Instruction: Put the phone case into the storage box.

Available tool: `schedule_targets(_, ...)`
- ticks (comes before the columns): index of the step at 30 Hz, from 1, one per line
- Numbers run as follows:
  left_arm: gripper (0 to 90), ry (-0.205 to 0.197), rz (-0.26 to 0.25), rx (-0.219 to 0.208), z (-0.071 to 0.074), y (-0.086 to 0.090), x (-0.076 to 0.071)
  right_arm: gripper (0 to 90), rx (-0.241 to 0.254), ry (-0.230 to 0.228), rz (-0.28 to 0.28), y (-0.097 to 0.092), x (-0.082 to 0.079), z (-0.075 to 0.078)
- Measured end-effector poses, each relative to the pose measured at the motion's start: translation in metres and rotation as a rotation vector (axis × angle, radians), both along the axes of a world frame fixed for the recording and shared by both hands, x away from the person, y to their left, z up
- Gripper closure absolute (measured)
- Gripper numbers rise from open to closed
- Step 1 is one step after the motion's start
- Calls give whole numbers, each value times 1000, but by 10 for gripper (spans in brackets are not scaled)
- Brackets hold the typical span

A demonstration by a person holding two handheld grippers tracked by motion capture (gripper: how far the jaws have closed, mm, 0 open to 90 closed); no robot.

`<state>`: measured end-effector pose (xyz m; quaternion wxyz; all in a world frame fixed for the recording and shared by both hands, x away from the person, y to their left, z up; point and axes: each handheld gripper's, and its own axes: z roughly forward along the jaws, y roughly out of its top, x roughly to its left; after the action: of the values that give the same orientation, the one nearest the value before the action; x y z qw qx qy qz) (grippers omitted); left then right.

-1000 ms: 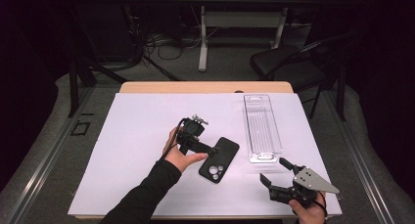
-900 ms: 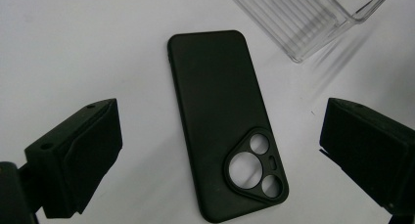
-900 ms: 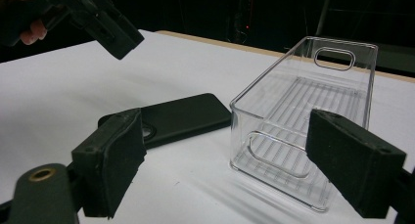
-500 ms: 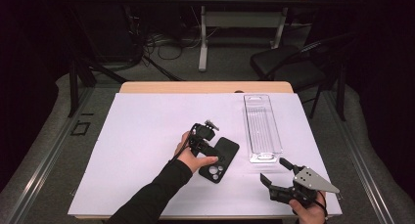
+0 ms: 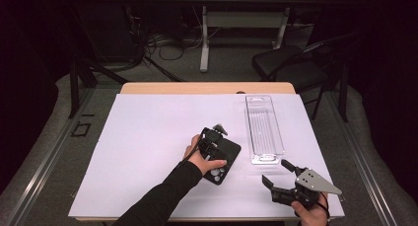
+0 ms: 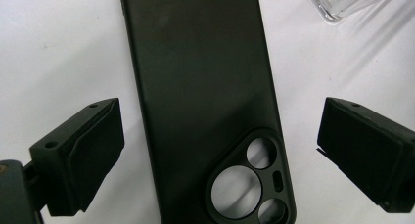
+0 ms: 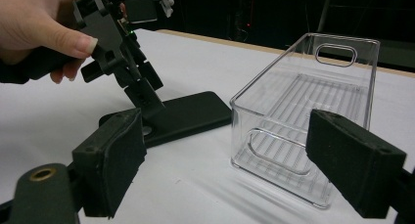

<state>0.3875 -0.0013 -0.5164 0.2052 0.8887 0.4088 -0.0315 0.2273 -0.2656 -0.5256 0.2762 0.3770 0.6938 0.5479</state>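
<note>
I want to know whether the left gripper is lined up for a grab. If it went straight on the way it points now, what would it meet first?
Most likely the black phone case: the left gripper points down at it, open jaws on either side of its camera-cutout end. Behind it is the white table cover. How close it hangs is unclear.

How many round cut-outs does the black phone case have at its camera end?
3 in the phone case, seen in the left gripper view: a large one, a smaller one above it, and one below, partly cut off by the frame edge.

One black phone case (image 5: 223, 159), one clear plastic bin (image 5: 264, 129), two grippers.
</note>
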Motion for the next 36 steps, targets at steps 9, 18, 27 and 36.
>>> schedule_targets(9, 64, 11, -6, 20, -4, -3, -1, 141, 2, 5, 0, 1, 0, 0)
schedule_targets(18, 65, 28, -8, 46, -10, -8, -3, 141, -1, 1, 1, 1, 1, -1)
schedule_targets(27, 72, 26, -1, 79, -14, -13, -2, 142, -4, 7, 6, 1, 1, -1)
schedule_targets(36, 75, 32, 12, 109, -17, -17, 2, 142, -4, 9, 9, 0, 1, -2)
